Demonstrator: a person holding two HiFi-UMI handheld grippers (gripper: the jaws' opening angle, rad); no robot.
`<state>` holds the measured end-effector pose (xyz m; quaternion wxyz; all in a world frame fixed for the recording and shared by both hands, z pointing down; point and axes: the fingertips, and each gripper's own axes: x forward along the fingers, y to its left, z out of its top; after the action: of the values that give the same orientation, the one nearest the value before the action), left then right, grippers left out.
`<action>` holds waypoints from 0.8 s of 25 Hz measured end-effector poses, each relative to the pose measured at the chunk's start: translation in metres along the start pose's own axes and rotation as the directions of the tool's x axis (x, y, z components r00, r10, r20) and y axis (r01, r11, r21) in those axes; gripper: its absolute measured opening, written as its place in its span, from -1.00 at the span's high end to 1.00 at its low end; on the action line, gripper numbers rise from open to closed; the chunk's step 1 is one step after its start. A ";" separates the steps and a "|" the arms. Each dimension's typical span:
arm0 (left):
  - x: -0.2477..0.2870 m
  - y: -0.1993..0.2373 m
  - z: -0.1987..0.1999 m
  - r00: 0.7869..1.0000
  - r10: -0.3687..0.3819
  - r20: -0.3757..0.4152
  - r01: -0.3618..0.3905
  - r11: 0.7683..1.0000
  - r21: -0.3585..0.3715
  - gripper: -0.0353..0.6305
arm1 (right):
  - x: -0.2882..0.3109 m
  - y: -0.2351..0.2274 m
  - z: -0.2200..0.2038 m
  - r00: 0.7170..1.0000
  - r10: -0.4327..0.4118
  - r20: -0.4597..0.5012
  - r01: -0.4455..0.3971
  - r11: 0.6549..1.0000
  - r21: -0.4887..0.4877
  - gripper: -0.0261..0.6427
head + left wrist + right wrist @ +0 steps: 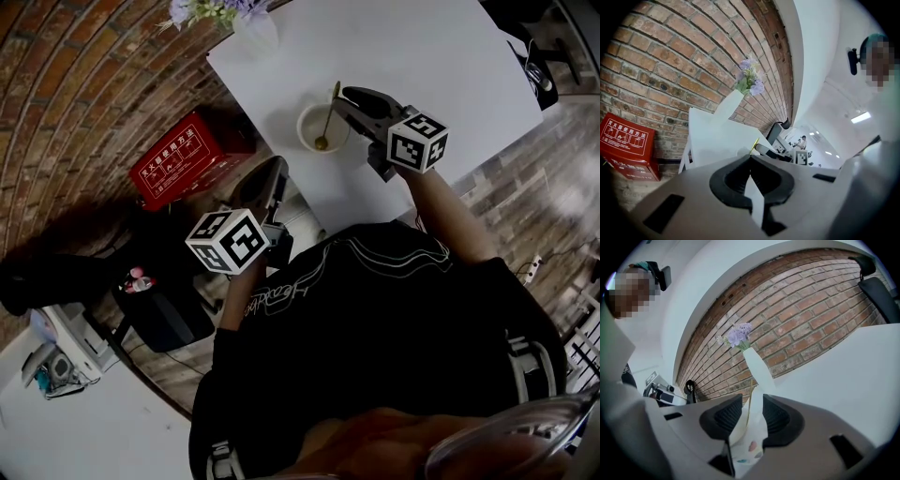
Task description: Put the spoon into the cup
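The spoon (329, 114) stands in the cup (304, 131), its bowl down inside against the near side and its slim gold handle leaning up and out over the far right rim. The cup sits on the white worktop (441, 56), close to its near left edge.

The right hand-held gripper (349, 97) lies just right of the cup, level with the spoon's handle, and points left at it. It is released: in the right gripper view its two dark pads stand apart, with the cup's white wall and the thin handle showing in the gap and neither pad touching the handle.

The left hand-held gripper (278, 167) is well apart from the cup, off the near left edge of the worktop and over the floor; it is clenched, tips together, with nothing between them.

At the far left corner of the worktop stands a white vase (255, 30) of pale purple flowers. A red box (183, 159) rests on the floor at the left, against the brick wall (84, 84).
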<state>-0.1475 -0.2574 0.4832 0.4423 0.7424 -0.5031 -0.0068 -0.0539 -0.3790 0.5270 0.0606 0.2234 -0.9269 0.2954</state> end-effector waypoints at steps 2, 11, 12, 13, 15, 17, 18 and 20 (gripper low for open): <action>-0.002 -0.001 0.001 1.000 -0.003 0.004 0.003 1.000 0.003 0.88 | -0.003 0.000 0.002 1.000 -0.009 0.011 0.009 1.000 -0.002 0.60; -0.023 -0.016 -0.001 0.999 -0.014 0.029 0.014 1.000 0.021 0.88 | -0.044 0.025 0.029 0.992 -0.047 0.114 0.056 0.995 -0.078 0.60; -0.026 -0.019 -0.001 0.999 -0.018 0.032 0.017 1.000 0.026 0.88 | -0.050 0.030 0.034 0.991 -0.045 0.129 0.056 0.995 -0.086 0.61; -0.029 -0.022 0.000 0.999 -0.023 0.036 0.021 0.999 0.031 0.88 | -0.055 0.037 0.038 0.989 -0.038 0.142 0.052 0.994 -0.091 0.62; -0.036 -0.029 0.001 0.998 -0.032 0.046 0.030 0.999 0.045 0.88 | -0.065 0.053 0.046 0.986 -0.016 0.167 0.034 0.994 -0.106 0.68; -0.044 -0.038 0.002 0.997 -0.044 0.056 0.041 0.997 0.063 0.88 | -0.077 0.073 0.054 0.979 0.014 0.201 0.011 0.992 -0.125 0.79; -0.047 -0.042 0.002 0.997 -0.051 0.060 0.047 0.996 0.070 0.88 | -0.082 0.083 0.058 0.975 0.030 0.220 -0.001 0.991 -0.134 0.79; -0.054 -0.049 0.001 0.996 -0.063 0.068 0.057 0.995 0.083 0.88 | -0.092 0.101 0.063 0.969 0.056 0.240 -0.019 0.988 -0.152 0.80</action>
<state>-0.1379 -0.2127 0.4266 0.3933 0.7738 -0.4958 -0.0257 -0.0159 -0.3064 0.4003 -0.0429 0.2352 -0.9508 0.1969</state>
